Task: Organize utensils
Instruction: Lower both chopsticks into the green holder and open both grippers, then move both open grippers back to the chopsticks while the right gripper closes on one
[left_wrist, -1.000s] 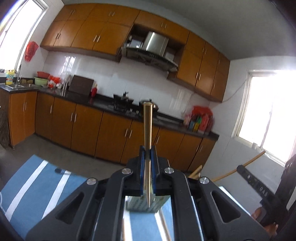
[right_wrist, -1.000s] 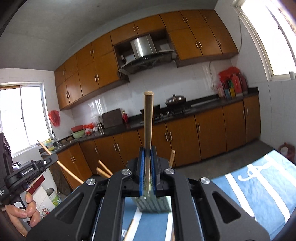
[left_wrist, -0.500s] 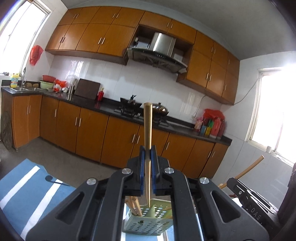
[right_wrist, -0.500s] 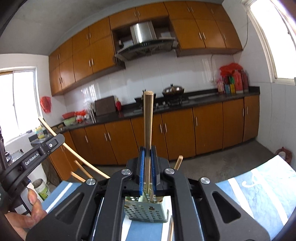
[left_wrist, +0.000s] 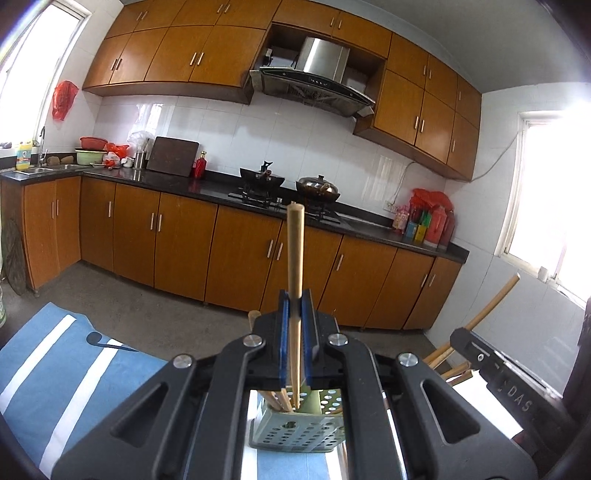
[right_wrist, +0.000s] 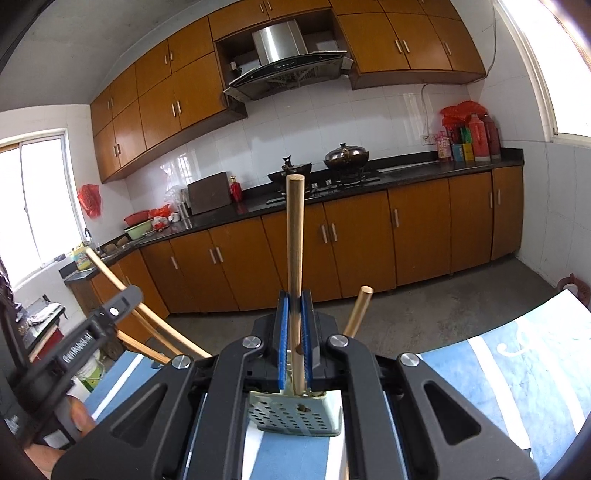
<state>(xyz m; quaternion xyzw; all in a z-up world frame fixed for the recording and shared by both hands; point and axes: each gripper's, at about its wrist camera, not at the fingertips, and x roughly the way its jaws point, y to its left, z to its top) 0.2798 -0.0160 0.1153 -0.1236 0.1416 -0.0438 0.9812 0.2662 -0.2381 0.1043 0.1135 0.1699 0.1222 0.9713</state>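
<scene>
The big blue striped cloth (left_wrist: 66, 373) lies under everything, and the green holder (left_wrist: 295, 424) with little holes sits on it. A second ago you could only just see the holder under each gripper. Now it shows clearly, right below both sets of fingers. Both of your hands have come forward and down toward it.

Your left gripper (left_wrist: 295, 343) is closed tight on one wooden chopstick (left_wrist: 294, 280). The stick stands almost straight up, and its thin end points down at the holder's open top. Other chopsticks (left_wrist: 275, 400) already stand inside the holder, just beside that thin end.

Your right gripper (right_wrist: 295, 343) is closed tight on another chopstick (right_wrist: 295, 258). Its thin end is also right above the holder (right_wrist: 291, 415). One more stick (right_wrist: 357, 310) leans out of the holder just to the right of it.

So both sticks look lined up over the holder. I think you only need to lower them in and let go. Go slowly, because the two sticks come close together over the holder's top.
</scene>
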